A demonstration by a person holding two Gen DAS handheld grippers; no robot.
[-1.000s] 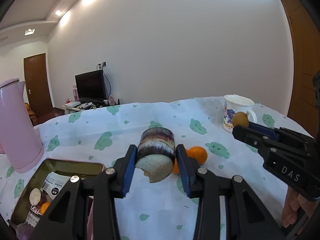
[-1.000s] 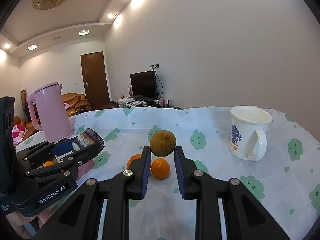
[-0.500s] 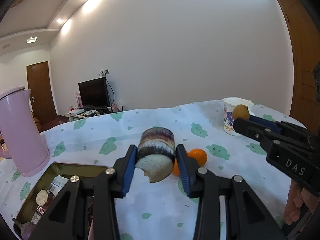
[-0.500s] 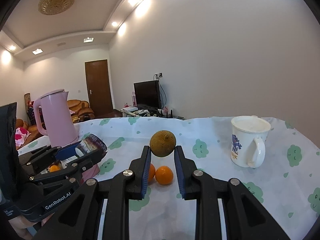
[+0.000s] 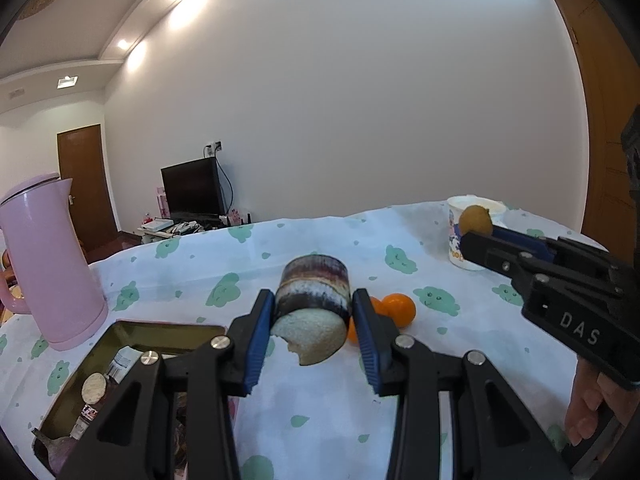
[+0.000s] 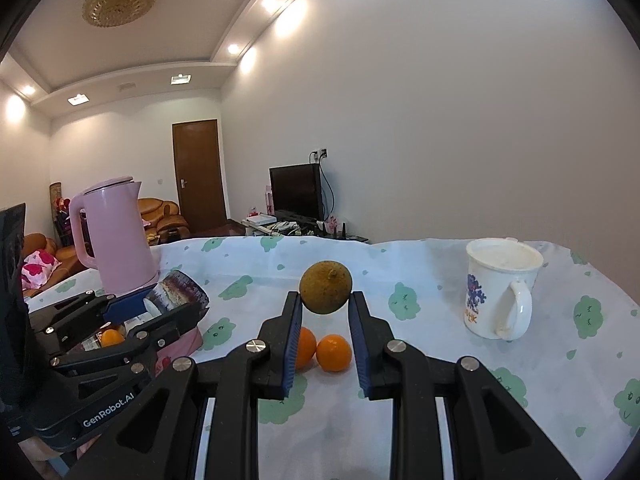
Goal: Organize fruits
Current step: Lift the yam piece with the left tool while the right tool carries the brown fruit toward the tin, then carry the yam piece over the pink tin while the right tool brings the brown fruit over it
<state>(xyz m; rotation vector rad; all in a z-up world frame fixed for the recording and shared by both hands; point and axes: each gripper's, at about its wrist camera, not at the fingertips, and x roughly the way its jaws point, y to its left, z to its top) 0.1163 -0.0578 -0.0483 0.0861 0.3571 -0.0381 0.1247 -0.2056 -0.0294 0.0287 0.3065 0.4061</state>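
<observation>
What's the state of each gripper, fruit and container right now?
left gripper: shut on the purple cut fruit piece, held above the table
right gripper: shut on the brown round fruit, held up
two oranges: resting on the tablecloth, side by side
metal tin: open, items inside
pink kettle: upright, lid shut
white mug: upright
</observation>
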